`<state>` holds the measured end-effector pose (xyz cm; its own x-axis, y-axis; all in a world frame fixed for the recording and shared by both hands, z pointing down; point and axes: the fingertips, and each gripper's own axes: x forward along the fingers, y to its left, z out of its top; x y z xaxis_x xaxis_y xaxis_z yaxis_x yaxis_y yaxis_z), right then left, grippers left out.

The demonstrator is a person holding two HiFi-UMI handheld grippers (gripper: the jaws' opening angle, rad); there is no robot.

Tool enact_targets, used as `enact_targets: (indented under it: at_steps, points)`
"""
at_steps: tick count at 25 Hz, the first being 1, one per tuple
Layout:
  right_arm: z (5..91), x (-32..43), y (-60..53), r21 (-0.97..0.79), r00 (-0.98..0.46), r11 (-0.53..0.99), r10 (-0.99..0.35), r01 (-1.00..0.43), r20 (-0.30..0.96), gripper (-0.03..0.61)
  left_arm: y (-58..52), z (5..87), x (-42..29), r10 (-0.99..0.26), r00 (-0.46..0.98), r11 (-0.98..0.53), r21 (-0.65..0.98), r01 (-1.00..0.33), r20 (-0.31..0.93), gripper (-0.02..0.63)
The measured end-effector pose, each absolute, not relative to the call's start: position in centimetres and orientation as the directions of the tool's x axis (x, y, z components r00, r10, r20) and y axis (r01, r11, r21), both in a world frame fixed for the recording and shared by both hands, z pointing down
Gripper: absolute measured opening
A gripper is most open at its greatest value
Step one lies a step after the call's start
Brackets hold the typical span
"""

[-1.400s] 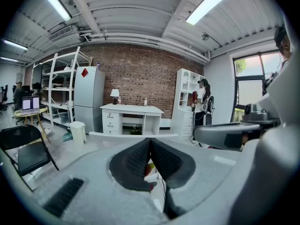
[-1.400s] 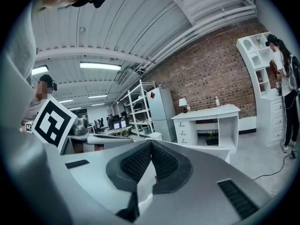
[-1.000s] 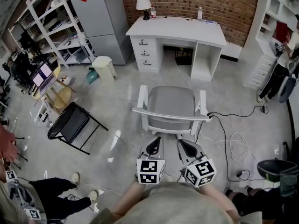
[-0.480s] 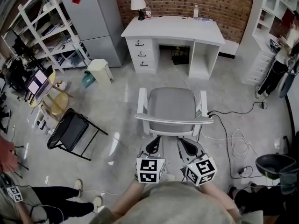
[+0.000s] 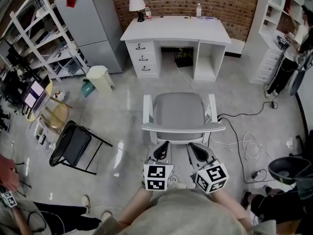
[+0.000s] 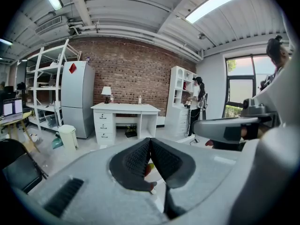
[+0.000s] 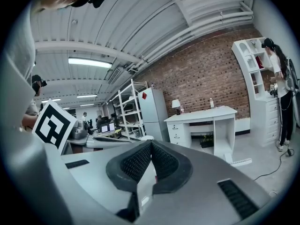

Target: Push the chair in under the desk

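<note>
A chair (image 5: 179, 110) with a grey seat and white frame stands on the floor facing the white desk (image 5: 176, 27), with a stretch of bare floor between them. Its backrest rail (image 5: 183, 128) is the part nearest me. My left gripper (image 5: 164, 144) and right gripper (image 5: 191, 146) are both shut, side by side, with their tips right at the back of the rail; I cannot tell if they touch it. In the left gripper view the shut left gripper (image 6: 150, 139) points at the desk (image 6: 124, 108). The right gripper (image 7: 151, 143) likewise faces the desk (image 7: 201, 112).
A black folding chair (image 5: 73, 145) stands at the left, with a pale bin (image 5: 99, 77) and a fridge (image 5: 90, 23) behind it. Cables (image 5: 244, 131) run over the floor right of the chair. A person (image 5: 288, 53) stands at the white shelves on the right.
Both grippers and the chair have advanced together toward the desk; the folding chair has slid back and the bin to the left in the head view. Both grippers have stayed shut.
</note>
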<state>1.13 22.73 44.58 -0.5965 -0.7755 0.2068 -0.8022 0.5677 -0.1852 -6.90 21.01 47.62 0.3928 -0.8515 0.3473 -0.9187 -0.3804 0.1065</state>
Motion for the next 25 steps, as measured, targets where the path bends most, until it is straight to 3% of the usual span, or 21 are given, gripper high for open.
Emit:
enact_targets:
  at_steps: [25]
  points:
    - [45.3,3.1,18.9,-0.011,-0.512,0.531,-0.811,-0.847,0.283,0.009,17.3,49.7,-7.1,-0.78,0.473,-0.504,0.038,-0.863,0.409,0.011]
